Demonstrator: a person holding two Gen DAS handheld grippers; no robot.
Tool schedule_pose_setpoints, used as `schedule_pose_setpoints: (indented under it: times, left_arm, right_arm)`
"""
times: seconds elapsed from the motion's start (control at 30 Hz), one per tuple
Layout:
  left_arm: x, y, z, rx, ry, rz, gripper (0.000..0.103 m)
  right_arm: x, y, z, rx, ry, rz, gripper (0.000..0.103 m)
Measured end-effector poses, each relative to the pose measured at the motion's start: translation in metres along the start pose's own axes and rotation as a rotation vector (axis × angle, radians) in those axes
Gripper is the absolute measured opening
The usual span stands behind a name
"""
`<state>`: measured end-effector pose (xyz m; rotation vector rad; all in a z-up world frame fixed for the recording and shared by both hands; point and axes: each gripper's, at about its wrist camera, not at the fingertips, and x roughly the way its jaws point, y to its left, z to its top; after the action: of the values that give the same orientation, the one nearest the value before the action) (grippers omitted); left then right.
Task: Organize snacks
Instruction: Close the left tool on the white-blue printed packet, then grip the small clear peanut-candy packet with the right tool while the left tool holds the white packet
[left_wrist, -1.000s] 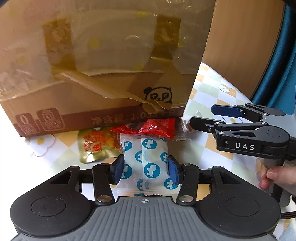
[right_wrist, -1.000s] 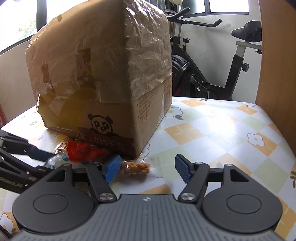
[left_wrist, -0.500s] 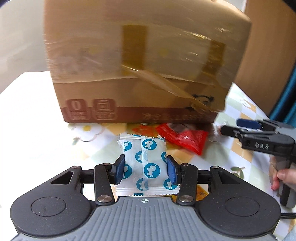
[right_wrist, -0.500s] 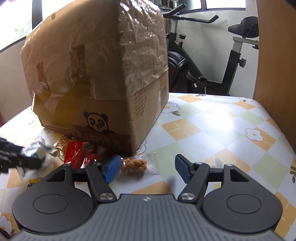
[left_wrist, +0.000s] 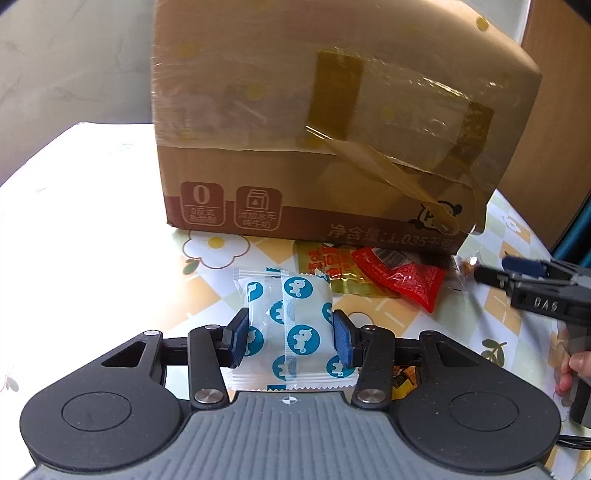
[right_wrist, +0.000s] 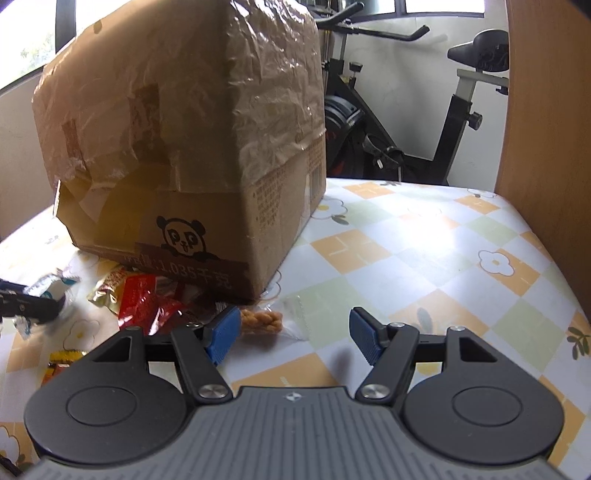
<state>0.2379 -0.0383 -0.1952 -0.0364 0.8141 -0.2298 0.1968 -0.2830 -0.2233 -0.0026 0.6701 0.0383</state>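
Observation:
My left gripper (left_wrist: 290, 338) is shut on a white snack packet with blue round prints (left_wrist: 291, 325), held just above the table; the same packet (right_wrist: 51, 288) shows at the left edge of the right wrist view. A red packet (left_wrist: 402, 278) and a gold packet (left_wrist: 325, 264) lie in front of the taped cardboard box (left_wrist: 332, 129). My right gripper (right_wrist: 291, 334) stands open low over the tablecloth, nothing between its pads. A clear packet with a twisted golden pastry (right_wrist: 260, 321) lies just beyond its left pad, by the box corner (right_wrist: 255, 291).
The flower-and-check tablecloth (right_wrist: 424, 258) stretches bare to the right of the box. A small yellow wrapper (right_wrist: 61, 363) lies at the near left. A wooden panel (right_wrist: 546, 147) borders the table's right side, an exercise bike (right_wrist: 406, 122) stands behind. A person's fingers (left_wrist: 576, 369) hold the right gripper's handle.
My left gripper carried the blue-print packet to the left, away from the red and gold packets, and rolled slightly. The right gripper stayed put and open.

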Motion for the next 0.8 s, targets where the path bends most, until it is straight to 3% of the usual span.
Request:
schedule_pose_setpoints:
  times: [0.13,0.6,0.8]
  left_arm:
    - [-0.001,0.006,-0.004,-0.03,0.002,-0.003,0.049]
    - [-0.009,0.022,-0.008,-0.09,-0.007,-0.026,0.049]
    - [-0.009,0.026,-0.009,-0.104,-0.008,-0.029,0.049]
  right_arm:
    - [0.003,-0.002,0.0,0.006,0.04,-0.014,0.069]
    - [0.031,0.014,0.028,-0.203,0.116,0.027,0.069]
    - [0.034,0.021,0.033,-0.295,0.142,0.077,0.06]
